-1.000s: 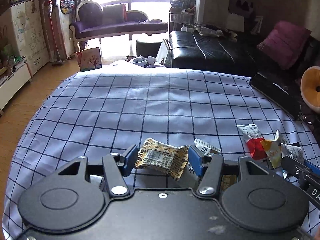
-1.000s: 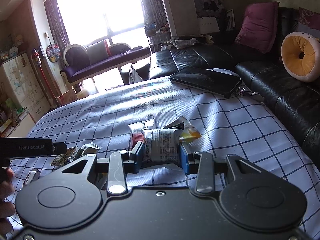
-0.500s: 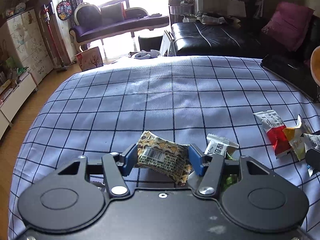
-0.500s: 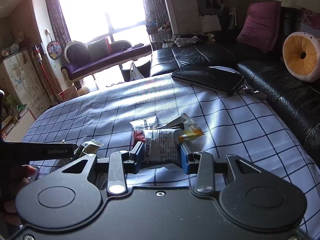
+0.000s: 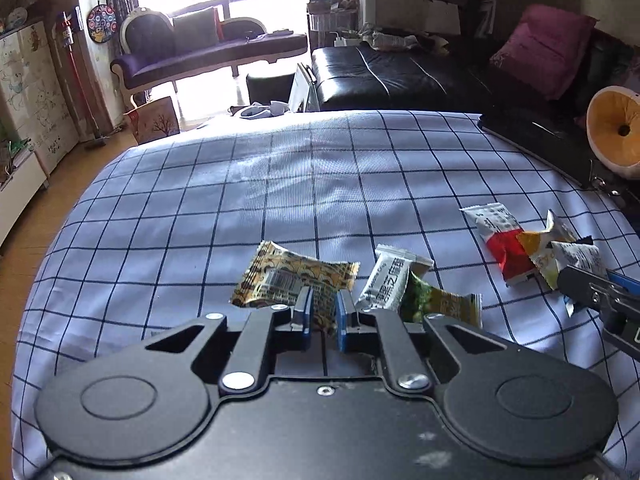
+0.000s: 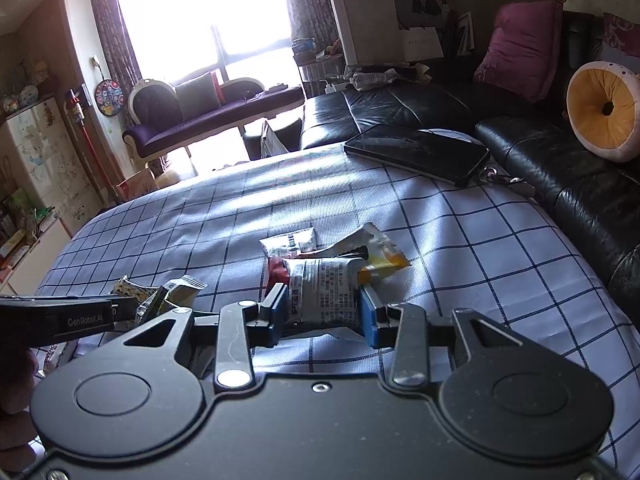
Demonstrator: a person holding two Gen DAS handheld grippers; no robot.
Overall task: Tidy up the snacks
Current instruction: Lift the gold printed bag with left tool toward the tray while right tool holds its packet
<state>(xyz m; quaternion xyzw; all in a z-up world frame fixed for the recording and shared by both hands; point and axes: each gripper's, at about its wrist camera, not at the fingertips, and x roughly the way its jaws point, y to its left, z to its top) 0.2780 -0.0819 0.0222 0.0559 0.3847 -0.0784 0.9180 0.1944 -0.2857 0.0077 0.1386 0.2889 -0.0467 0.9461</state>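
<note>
Yellow-brown snack packet [image 5: 294,280], crinkled, pinched by left tool [image 5: 322,312]; right tool [image 6: 324,312] grips white packet [image 6: 323,294].

Lived-in home sitting room. Black leather sofa [image 6: 448,108] along the far wall with a magenta cushion [image 6: 520,50], purple chaise longue [image 5: 208,50] under a bright curtained window [image 6: 200,20], cabinet with cartoon drawings [image 5: 30,92] at left, round dartboard [image 5: 101,24] on the wall, wooden floor [image 5: 24,232], checked cloth [image 5: 280,184] over the near surface.
</note>
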